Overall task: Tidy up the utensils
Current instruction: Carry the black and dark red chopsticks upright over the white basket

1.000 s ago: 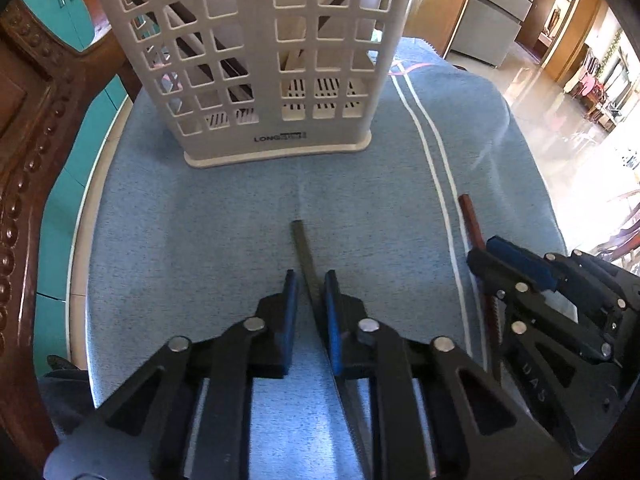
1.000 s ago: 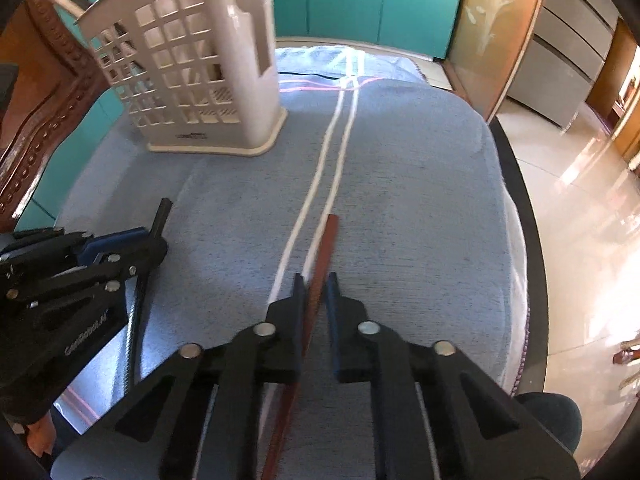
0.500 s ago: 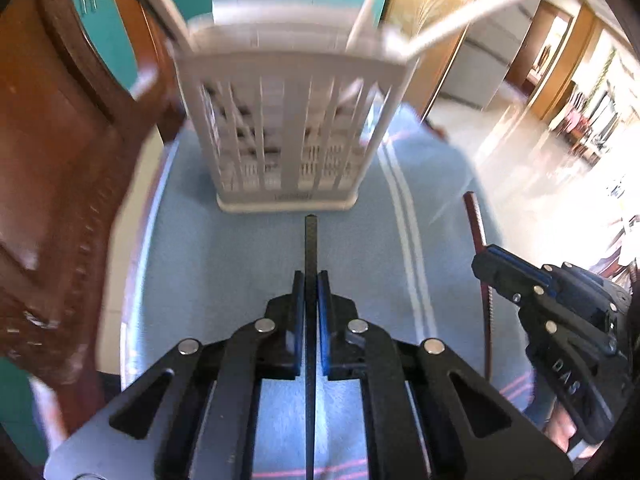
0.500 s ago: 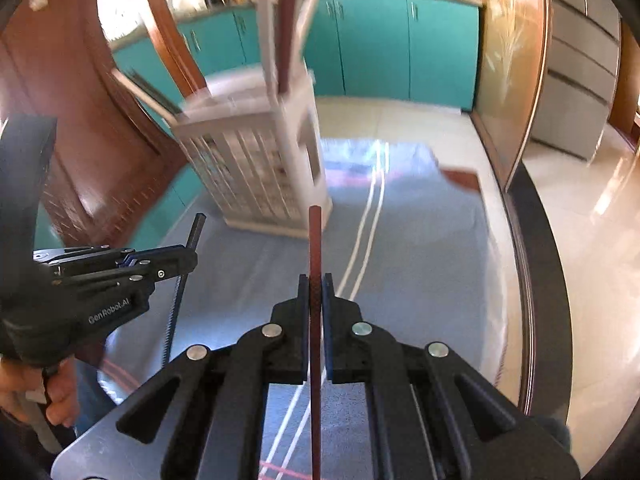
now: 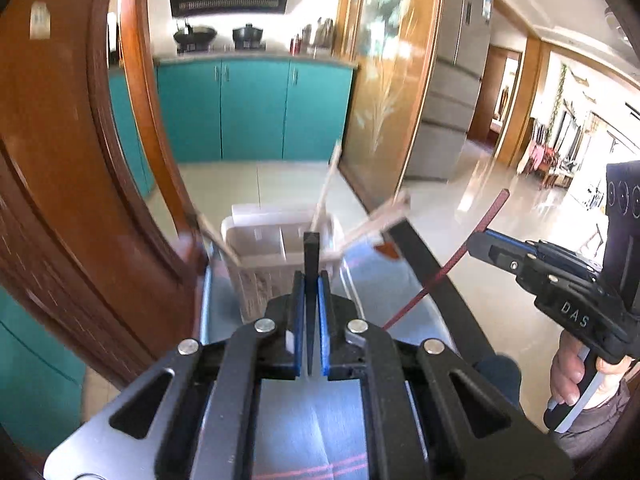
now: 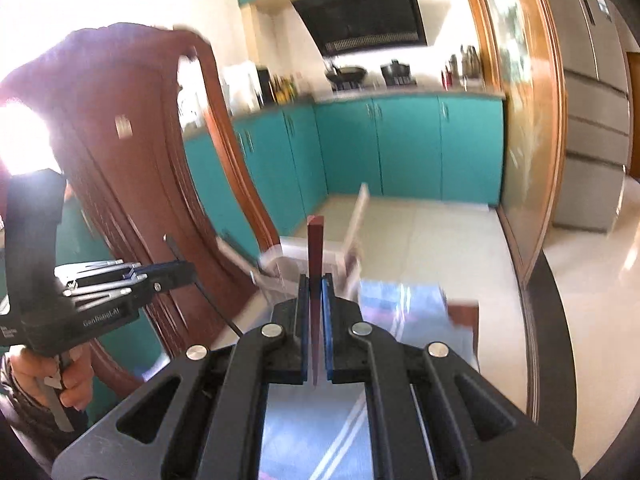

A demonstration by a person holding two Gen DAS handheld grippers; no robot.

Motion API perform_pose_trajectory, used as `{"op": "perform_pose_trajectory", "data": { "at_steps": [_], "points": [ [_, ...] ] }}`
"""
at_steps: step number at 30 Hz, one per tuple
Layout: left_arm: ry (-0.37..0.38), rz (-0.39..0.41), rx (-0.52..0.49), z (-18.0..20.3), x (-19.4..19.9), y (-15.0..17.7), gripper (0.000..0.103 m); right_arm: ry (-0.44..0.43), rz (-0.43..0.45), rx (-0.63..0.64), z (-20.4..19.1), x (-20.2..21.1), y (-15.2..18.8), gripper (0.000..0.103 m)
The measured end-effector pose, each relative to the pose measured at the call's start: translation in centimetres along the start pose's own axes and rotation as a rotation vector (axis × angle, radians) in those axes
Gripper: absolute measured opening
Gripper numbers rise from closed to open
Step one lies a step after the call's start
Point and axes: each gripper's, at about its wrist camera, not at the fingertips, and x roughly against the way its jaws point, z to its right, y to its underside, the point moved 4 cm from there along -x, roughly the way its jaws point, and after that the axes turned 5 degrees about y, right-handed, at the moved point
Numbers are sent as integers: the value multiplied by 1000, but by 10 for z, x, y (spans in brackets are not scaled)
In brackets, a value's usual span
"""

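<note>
My left gripper point(image 5: 311, 276) is shut on a black chopstick point(image 5: 311, 256), held well above the blue cloth point(image 5: 312, 432) and pointing forward at the white utensil basket point(image 5: 276, 256). My right gripper point(image 6: 316, 280) is shut on a dark red chopstick point(image 6: 315, 240), also raised, aimed at the basket point(image 6: 288, 260). The right gripper point(image 5: 492, 246) and its red chopstick point(image 5: 452, 260) show at the right of the left wrist view. The left gripper point(image 6: 176, 272) shows at the left of the right wrist view. Several light chopsticks point(image 5: 372, 224) stick out of the basket.
A carved wooden chair back point(image 5: 80, 200) rises close on the left. Teal kitchen cabinets point(image 5: 248, 108) and tiled floor lie beyond the table's far end. The table's dark rim point(image 6: 540, 320) runs along the right.
Both grippers closed on their chopsticks, lifted them off the cloth and rose high, tilting level. The basket now sits lower and farther in both views.
</note>
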Motion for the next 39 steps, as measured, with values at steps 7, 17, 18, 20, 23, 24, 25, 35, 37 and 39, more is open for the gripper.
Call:
{"op": "perform_pose_trajectory", "data": {
  "at_steps": [7,17,18,20,23,24,25,35,37,39],
  "points": [
    [-14,133,-26,-4,28,-77,7,7,183,-52,-2,-1,-80,7],
    [-137,258,-8,-10,18,-119,7,133,191,24,-16,-60,-77,7],
    [-155,260,-6,-11,14,-118,7,135,180,28,-16,-65,-72,7],
    [-167,257,-6,-12,9,-115,7,139,162,34,-15,-73,-62,7],
    [-159,219,8,-14,-9,-106,7,137,139,25,-12,-81,-54,7],
    [-159,211,13,-16,-13,-105,7,134,135,23,-11,-82,-52,7],
    [-161,200,19,-18,-16,-102,7,136,131,23,-10,-84,-50,7],
    [-159,148,71,-36,-35,-82,7,127,164,5,-10,-60,-37,7],
    [-162,155,69,-35,-33,-79,7,116,165,3,-10,-54,-33,7],
    [-165,152,68,-34,-34,-74,7,117,158,3,-10,-52,-27,7]
  ]
}}
